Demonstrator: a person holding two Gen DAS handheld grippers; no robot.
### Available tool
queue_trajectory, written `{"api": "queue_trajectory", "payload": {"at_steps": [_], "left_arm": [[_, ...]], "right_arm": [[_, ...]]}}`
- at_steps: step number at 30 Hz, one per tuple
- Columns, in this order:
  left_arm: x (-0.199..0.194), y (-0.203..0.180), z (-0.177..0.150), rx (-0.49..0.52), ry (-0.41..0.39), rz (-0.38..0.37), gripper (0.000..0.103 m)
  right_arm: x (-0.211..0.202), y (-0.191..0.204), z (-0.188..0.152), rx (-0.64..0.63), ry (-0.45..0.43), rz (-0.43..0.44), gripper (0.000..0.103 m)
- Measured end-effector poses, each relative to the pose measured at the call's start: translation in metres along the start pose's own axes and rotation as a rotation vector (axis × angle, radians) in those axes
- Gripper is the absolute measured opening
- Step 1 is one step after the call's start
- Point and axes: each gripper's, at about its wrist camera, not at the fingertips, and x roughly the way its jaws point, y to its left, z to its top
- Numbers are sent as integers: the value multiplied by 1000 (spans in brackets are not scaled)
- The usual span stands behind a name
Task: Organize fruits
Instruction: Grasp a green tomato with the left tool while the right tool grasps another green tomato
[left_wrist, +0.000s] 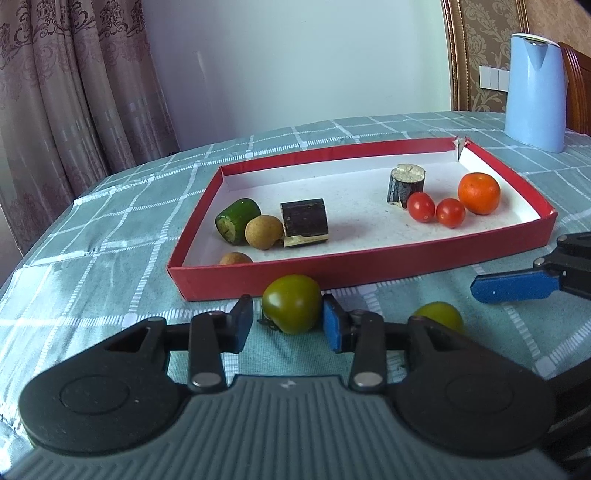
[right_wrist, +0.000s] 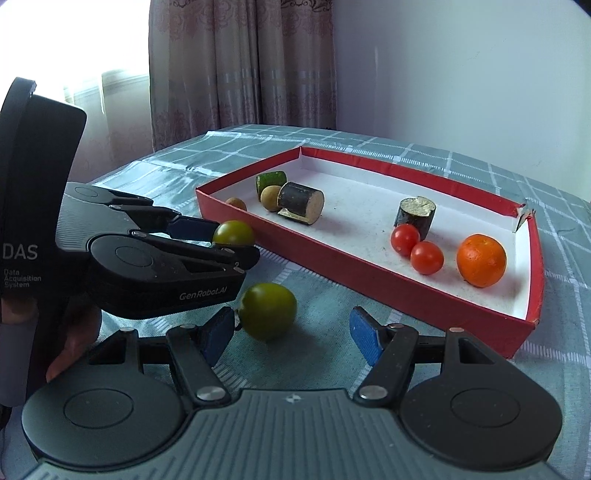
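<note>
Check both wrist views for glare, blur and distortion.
Left wrist view: evenly lit and sharp, fisheye bends the red tray rim. Right wrist view: window behind the curtain blown out white at upper left, the tray's fruit still sharp, table edges curved.

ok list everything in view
tray: 1, red, on cloth
green tomatoes: 2, green, on cloth before tray
red tomatoes: 2, red, tray right end
orange: 1, orange, beside them
longans: 2, tan, tray left end
cucumber: 1, green, tray left end
cane pieces: 2, dark, one each end
jug: 1, blue, behind tray
cloth: 1, green, under tray
curtain: 1, brown, background
left hand-held gripper: 1, black, shut on one green tomato
right hand-held gripper: 1, black, open by other
</note>
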Motion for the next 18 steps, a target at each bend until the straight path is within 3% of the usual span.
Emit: {"api": "queue_trajectory", "payload": {"at_steps": [4,7,14,16,18], "left_arm": [[0,0,0,0,0,0,37],[0,-1,0,0,0,1,37],[0,-1,0,1,0,1,37],[1,-1,0,1,0,1,38],[1,-1,0,1,0,1,37]], "right_arm": [[3,5,0,-25,13,-10,68],[5,7,0,-34,21,-20,57],[6,10,1,-54,15,-25,49],[6,11,1,-61,11,-22,35],[5,13,1,-74,3,-29,35]]}}
